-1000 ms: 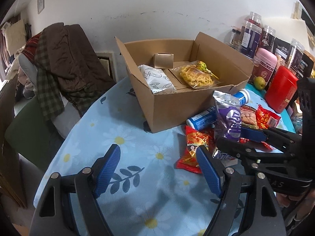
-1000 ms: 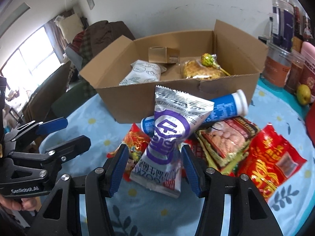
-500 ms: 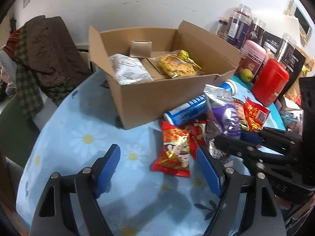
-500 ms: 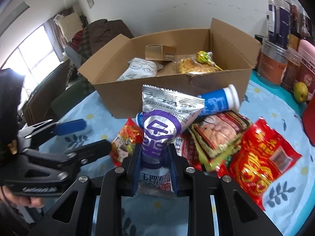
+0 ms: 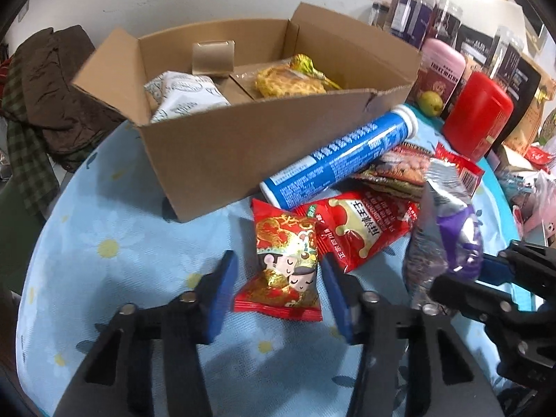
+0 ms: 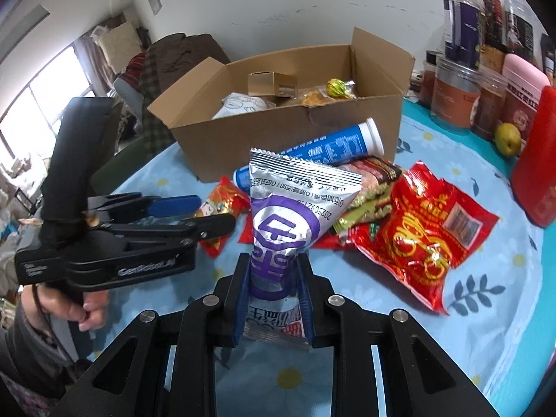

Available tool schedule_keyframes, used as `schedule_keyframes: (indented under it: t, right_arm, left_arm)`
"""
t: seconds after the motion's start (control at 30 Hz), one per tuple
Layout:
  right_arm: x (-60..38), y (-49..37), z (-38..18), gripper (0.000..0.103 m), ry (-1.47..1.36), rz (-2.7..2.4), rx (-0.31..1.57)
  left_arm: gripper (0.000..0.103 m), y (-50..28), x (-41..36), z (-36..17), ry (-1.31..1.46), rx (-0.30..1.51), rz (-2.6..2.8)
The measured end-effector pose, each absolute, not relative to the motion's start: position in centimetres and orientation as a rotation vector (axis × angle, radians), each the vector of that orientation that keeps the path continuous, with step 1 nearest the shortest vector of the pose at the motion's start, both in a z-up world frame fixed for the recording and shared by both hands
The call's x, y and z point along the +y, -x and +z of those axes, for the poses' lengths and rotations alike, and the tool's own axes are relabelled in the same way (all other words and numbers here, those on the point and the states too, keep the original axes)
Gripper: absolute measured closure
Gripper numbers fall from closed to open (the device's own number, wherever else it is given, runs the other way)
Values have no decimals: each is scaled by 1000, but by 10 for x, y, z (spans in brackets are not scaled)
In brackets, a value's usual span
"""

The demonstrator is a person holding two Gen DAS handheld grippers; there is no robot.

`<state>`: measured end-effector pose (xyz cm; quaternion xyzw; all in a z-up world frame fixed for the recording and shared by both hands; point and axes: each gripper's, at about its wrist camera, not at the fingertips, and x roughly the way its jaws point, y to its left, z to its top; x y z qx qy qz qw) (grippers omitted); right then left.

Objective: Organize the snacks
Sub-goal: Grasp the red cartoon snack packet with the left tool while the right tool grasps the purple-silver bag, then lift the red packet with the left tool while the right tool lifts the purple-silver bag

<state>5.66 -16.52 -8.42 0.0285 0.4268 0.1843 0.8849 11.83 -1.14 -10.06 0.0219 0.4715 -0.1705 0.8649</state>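
Right wrist view: the right gripper [image 6: 272, 286] is clamped on the lower half of a silver-and-purple snack pouch [image 6: 290, 215], which stands upright above the daisy-print tablecloth [image 6: 486, 347], its crimped top edge uppermost. Just behind it the snack pile fans out: a blue tube [image 6: 323, 147] leaning against the front wall of the open cardboard box [image 6: 278, 135], a flat red packet [image 6: 427, 236] to the right, and a brown-green packet [image 6: 375, 184] between them. Bare cloth lies open in front and to the right of the red packet, up to the table's curved edge.

From the left wrist view, the left gripper [image 5: 276, 288] has just been closing; its blue pads stand either side of a small red-and-gold candy packet [image 5: 285, 264], lying flat on the cloth near the box's front corner. The right pad sits at the packet's edge, the left one a little apart, so it is not yet squeezed. A larger red packet [image 5: 361, 226] overlaps its upper right corner. Left of it the cloth is free right to the rim.

Jars [image 5: 417, 14] and a red container [image 5: 476, 114] crowd the far right edge, a green pear [image 5: 431, 102] beside them. Inside the box lie a white pouch [image 5: 184, 93] and a yellow packet [image 5: 288, 81]. A hand [image 6: 76, 307] grips the left tool's handle.
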Motion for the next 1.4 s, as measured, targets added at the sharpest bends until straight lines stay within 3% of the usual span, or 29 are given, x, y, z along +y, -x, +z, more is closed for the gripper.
schedule_keyframes:
  t: [0.07,0.27,0.77,1.23,1.3,1.4]
  right_arm:
    - [-166,-55,-84,78,-63,382,887]
    - [-171,-48,-82,78,-77,379,878]
    - [-187,1,-69,78,-34,375,879]
    - [-203,22,-97,77,5,313,962]
    - [-203,21,-98,75,-5,312,960]
    - [-201,18,-105,60,-1,290,974]
  left_arm:
    - [65,-121,-12,-105,-34,1007,-365]
    - [71,-112,-14,-104,-32,1008,-370]
    - [71,-37,-37,-68,-54,988,-492]
    - [71,-19,-65,-99,-145,1059,-498]
    - [71,-19,-66,-98,-141,1043,-489]
    - [70,-23,-68,-98,-138,1039,-476]
